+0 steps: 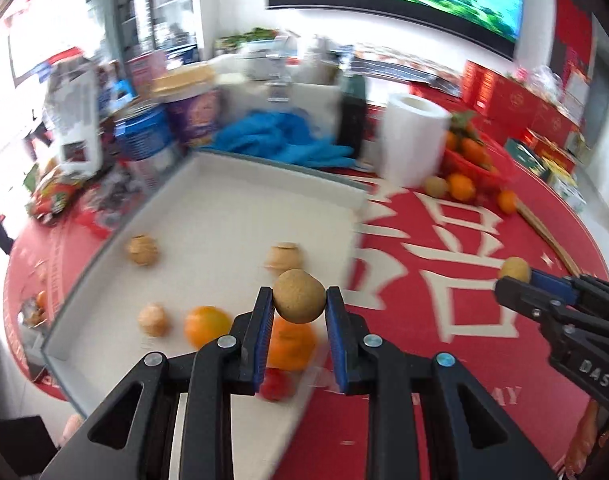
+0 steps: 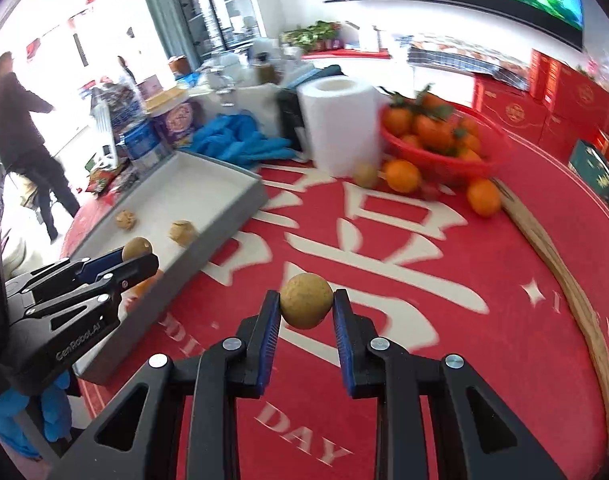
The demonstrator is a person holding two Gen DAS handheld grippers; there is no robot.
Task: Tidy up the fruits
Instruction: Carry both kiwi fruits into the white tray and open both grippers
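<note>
The sorting is looking partly done, judging by how things are lying: the tray (image 1: 232, 184) is already holding several fruits — two oranges (image 1: 207, 325), a small red fruit (image 1: 275, 387) and three pale, rough-skinned ones (image 1: 143, 250) — while the red basket (image 2: 444, 156) at the far side of the table (image 2: 484, 360) is sitting heaped with oranges, and a few loose pieces, two oranges (image 2: 401, 176) and a brown fruit (image 2: 365, 175), are lying on the cloth just beside it. Those strays, and perhaps the basket's load, are what seems to be remaining. The left tool (image 1: 299, 308) is pinching a round brown fruit (image 1: 299, 296) between its blue pads, the fruit sitting right at the fingertips and hanging above the tray's near right part, over the oranges there. The right tool (image 2: 306, 312) is likewise pinching a second brown fruit (image 2: 306, 306) at its tips, hovering above the red cloth, to the right of the tray and apart from it. Each tool is showing in the other's view, its fruit at the tip. Both fruits appear to be heading for the tray, though neither is released yet.
</note>
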